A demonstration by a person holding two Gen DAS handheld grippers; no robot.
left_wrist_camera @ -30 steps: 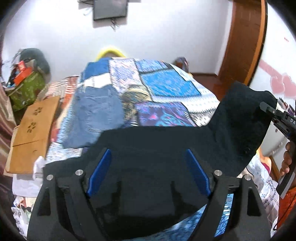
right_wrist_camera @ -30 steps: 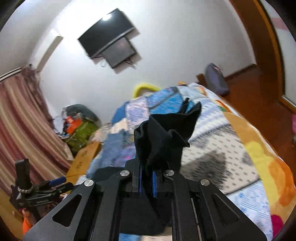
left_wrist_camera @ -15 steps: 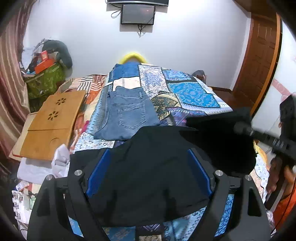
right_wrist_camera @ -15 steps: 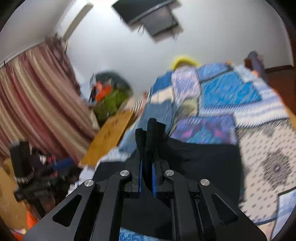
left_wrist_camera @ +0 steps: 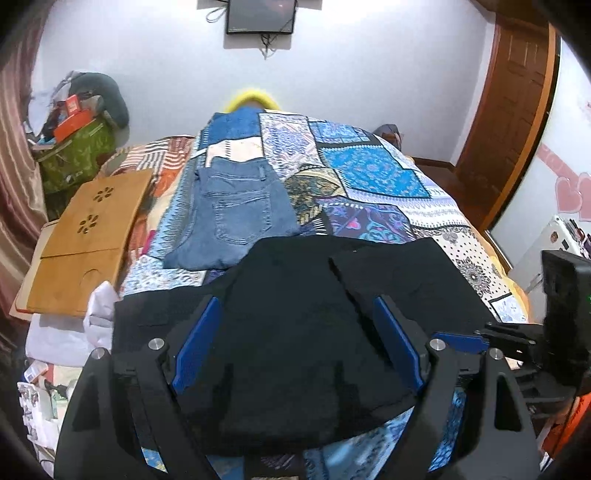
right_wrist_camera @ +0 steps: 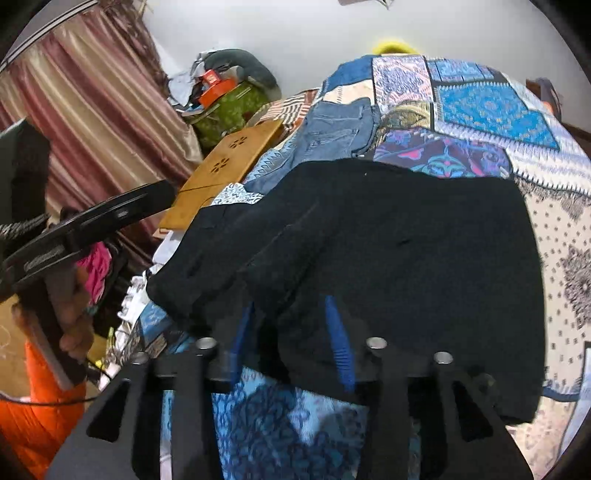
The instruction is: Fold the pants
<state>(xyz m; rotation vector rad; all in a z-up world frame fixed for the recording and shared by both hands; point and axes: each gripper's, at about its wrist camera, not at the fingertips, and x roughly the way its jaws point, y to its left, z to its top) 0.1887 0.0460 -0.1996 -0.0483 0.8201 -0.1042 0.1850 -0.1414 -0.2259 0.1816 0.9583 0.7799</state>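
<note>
Taking the folded blue jeans (left_wrist_camera: 236, 214) on the patchwork bedspread (left_wrist_camera: 373, 173) as the landmark and reading left to right in the left wrist view: well to the left of the jeans a striped maroon curtain (left_wrist_camera: 18, 155) hangs at the edge; nearer, a green patterned bag (left_wrist_camera: 75, 155) with an orange box (left_wrist_camera: 72, 120) on top sits against the wall; just left of the jeans lies a wooden lap desk (left_wrist_camera: 85, 236) with flower-shaped cutouts; above and behind the jeans a wall-mounted TV (left_wrist_camera: 261, 16) hangs on the white wall; beyond the far end of the jeans a yellow object (left_wrist_camera: 251, 98) shows, too hidden to name; far to the right stands a brown wooden door (left_wrist_camera: 513, 110).

The black pants (left_wrist_camera: 295, 325) lie on the bedspread directly in front of the jeans, their far edge touching or overlapping the jeans' near edge, one layer doubled over another with a diagonal fold edge showing.

The left gripper (left_wrist_camera: 297, 343) hovers over the pants with its blue-padded fingers spread wide, gripping nothing; the right gripper (right_wrist_camera: 290, 343) is likewise parted, its blue pads (right_wrist_camera: 340, 347) apart over the near edge of the black pants (right_wrist_camera: 388, 258), holding no cloth.
</note>
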